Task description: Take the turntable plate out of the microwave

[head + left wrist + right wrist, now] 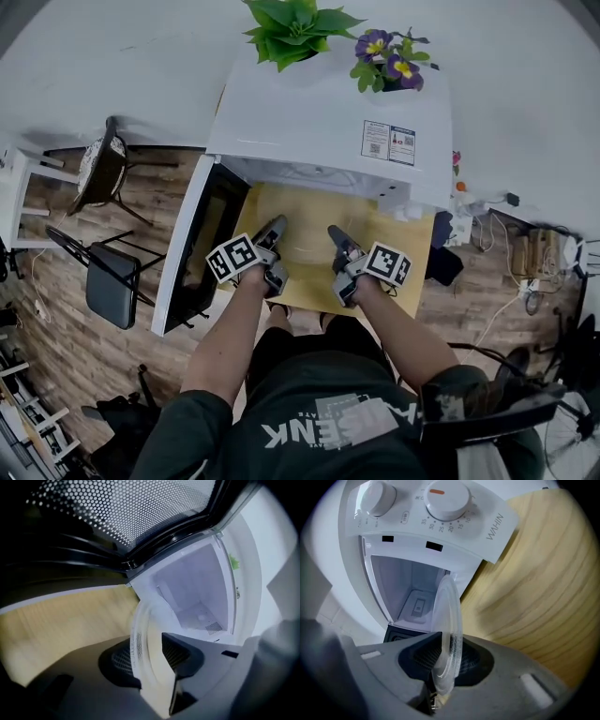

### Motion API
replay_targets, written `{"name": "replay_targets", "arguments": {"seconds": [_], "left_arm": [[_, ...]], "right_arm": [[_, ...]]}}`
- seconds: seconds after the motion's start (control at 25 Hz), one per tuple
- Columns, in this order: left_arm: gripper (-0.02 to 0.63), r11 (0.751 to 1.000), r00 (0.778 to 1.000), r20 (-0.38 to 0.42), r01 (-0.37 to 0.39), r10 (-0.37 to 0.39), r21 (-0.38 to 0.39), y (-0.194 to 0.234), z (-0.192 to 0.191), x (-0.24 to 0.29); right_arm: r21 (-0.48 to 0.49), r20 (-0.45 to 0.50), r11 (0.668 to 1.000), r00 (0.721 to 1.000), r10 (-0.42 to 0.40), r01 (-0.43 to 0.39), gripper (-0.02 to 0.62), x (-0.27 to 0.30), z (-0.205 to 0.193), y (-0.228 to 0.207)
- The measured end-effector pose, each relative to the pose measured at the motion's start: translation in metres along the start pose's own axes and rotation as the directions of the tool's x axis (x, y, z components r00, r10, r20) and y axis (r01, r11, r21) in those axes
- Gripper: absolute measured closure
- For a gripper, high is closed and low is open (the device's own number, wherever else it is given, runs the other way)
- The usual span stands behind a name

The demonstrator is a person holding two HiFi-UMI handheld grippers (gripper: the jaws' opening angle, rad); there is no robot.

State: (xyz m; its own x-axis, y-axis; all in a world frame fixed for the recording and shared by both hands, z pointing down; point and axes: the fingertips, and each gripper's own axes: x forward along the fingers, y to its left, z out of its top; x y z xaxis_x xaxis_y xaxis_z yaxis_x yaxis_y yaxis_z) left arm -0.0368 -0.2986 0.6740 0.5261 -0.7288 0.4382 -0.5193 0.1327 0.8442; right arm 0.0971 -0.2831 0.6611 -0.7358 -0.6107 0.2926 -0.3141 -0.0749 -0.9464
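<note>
The clear glass turntable plate is out in front of the white microwave, held between my two grippers over the wooden table. My right gripper is shut on the plate's right rim, and in the right gripper view both pads press on the glass. My left gripper has the left rim between its jaws. In the left gripper view the rim lies against one pad and the other pad stands off it. The microwave cavity is empty.
The microwave door stands open to the left, its perforated window close above my left gripper. Two dials sit on the control panel. Two potted plants stand on top. A chair and cables flank the table.
</note>
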Motion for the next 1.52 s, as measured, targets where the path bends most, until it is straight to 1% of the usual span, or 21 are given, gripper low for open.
{"name": "replay_targets", "arguments": {"seconds": [0.2,0.44,0.68,0.8,1.08,1.28,1.36,1.48,1.52], "left_arm": [[0.483,0.999,0.999,0.046,0.023,-0.024,0.022,-0.012,-0.008,-0.010],[0.488,0.999,0.993,0.114,0.034,-0.037,0.035,-0.027,-0.009,-0.024],[0.488,0.999,0.986,0.163,0.040,-0.042,0.018,-0.033,-0.013,-0.038],[0.488,0.998,0.980,0.188,0.057,-0.063,0.038,-0.046,-0.011,-0.049],[0.486,0.995,0.982,0.175,0.060,-0.073,0.082,-0.068,-0.026,-0.090],[0.485,0.989,0.987,0.135,0.071,-0.089,0.132,-0.082,-0.032,-0.119],[0.485,0.986,0.988,0.121,0.083,-0.101,0.145,-0.088,-0.034,-0.131],[0.483,0.982,0.986,0.105,0.112,-0.128,0.149,-0.097,-0.036,-0.150],[0.485,0.980,0.985,0.100,0.122,-0.138,0.157,-0.101,-0.036,-0.157]], "right_arm": [[-0.065,-0.013,0.997,0.999,0.034,-0.035,0.523,-0.008,0.007,0.008],[-0.139,-0.029,0.987,0.996,0.083,-0.086,0.526,-0.013,0.016,0.031],[-0.214,-0.080,0.969,0.991,0.105,-0.119,0.520,-0.017,0.012,0.045],[-0.242,-0.089,0.959,0.987,0.130,-0.148,0.521,-0.023,0.011,0.060],[-0.228,-0.085,0.961,0.986,0.140,-0.156,0.521,-0.055,-0.015,0.085],[-0.216,-0.043,0.964,0.987,0.152,-0.158,0.520,-0.076,-0.036,0.103],[-0.219,-0.022,0.965,0.989,0.145,-0.146,0.520,-0.085,-0.046,0.111],[-0.253,0.014,0.963,0.995,0.102,-0.095,0.520,-0.101,-0.056,0.123],[-0.254,0.025,0.962,0.993,0.112,-0.102,0.520,-0.104,-0.061,0.129]]}}
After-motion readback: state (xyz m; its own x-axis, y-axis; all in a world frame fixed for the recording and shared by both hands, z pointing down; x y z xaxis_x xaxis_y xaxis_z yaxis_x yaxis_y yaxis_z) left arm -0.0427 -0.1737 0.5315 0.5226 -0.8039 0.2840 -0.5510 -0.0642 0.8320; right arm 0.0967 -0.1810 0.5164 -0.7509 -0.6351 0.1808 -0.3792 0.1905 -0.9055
